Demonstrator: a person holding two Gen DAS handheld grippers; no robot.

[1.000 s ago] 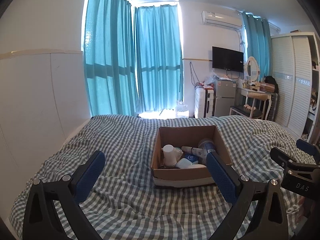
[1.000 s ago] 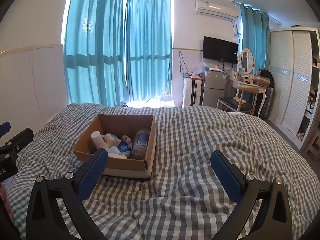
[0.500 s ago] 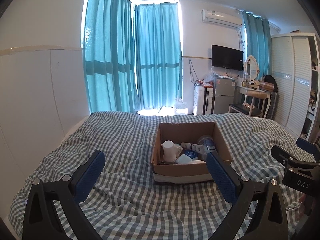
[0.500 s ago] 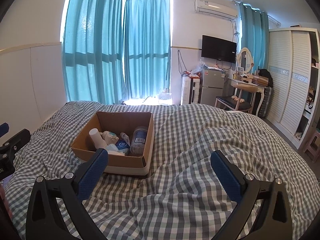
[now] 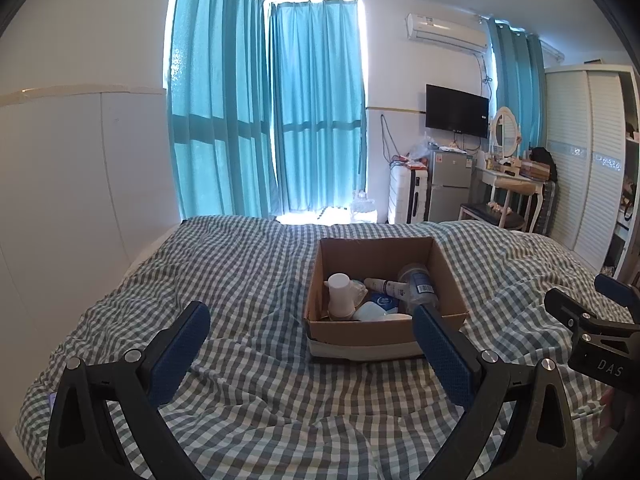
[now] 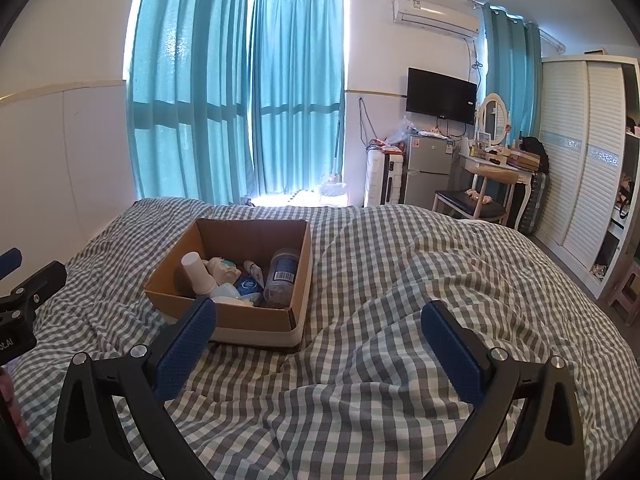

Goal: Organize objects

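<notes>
Left gripper (image 5: 310, 330) and right gripper (image 6: 318, 326): jaws wide, holding nothing. Cardboard box (image 5: 376, 330) of bottles sits mid-frame on checked bed (image 6: 400, 280).

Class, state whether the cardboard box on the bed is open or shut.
Open. The cardboard box has no lid, and a clear bottle and white cup show inside.

Your left gripper (image 5: 308, 330) fills the bottom of its own view, blue-padded fingers (image 5: 180, 350) spread wide apart with nothing between them. Your right gripper (image 6: 320, 328) sits the same way, equally wide and empty, its tip also showing at the left view's right edge.
</notes>
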